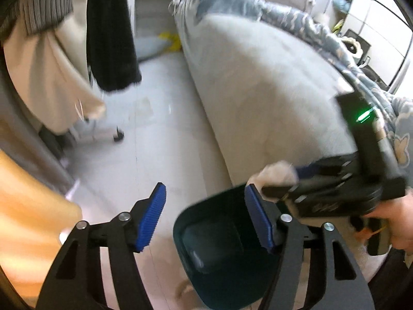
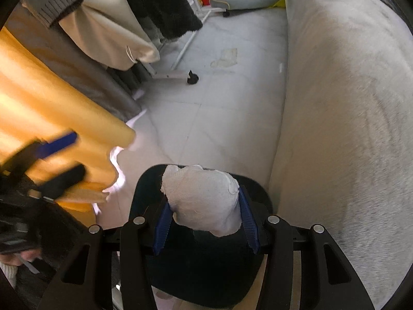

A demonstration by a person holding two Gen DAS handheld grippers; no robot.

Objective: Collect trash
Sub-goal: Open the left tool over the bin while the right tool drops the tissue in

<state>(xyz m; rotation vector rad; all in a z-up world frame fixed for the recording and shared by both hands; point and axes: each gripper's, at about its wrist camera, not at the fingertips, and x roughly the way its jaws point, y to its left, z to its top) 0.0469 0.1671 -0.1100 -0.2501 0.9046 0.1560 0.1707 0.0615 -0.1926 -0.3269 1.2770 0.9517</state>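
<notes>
Your right tool (image 2: 204, 222) is pinching a crumpled white tissue wad (image 2: 201, 196) between its 2 blue pads (image 2: 247, 222), and that wad sits at the lower centre of the right wrist frame, directly over the open mouth of the dark trash bin (image 2: 155, 180). From the left wrist frame you can see the same right tool (image 1: 281, 178) coming in from the right edge, the wad (image 1: 277, 174) a pale blur at its tip above the bin's rim (image 1: 206, 201). Your left tool (image 1: 206, 217) is spread wide with nothing between its pads (image 1: 152, 219); its right pad overlaps the bin's opening in the lower middle of that frame, though you cannot tell whether it touches the rim. In the right wrist frame the left tool (image 2: 59, 152) shows as a dark blur at the left edge. The bin stands on the pale tiled floor (image 2: 219, 108), just beside the grey bed (image 2: 348, 103) that fills the right side. Hanging clothes (image 2: 103, 25) occupy the upper left, with a yellow curtain (image 2: 51, 103) below them at the left.
</notes>
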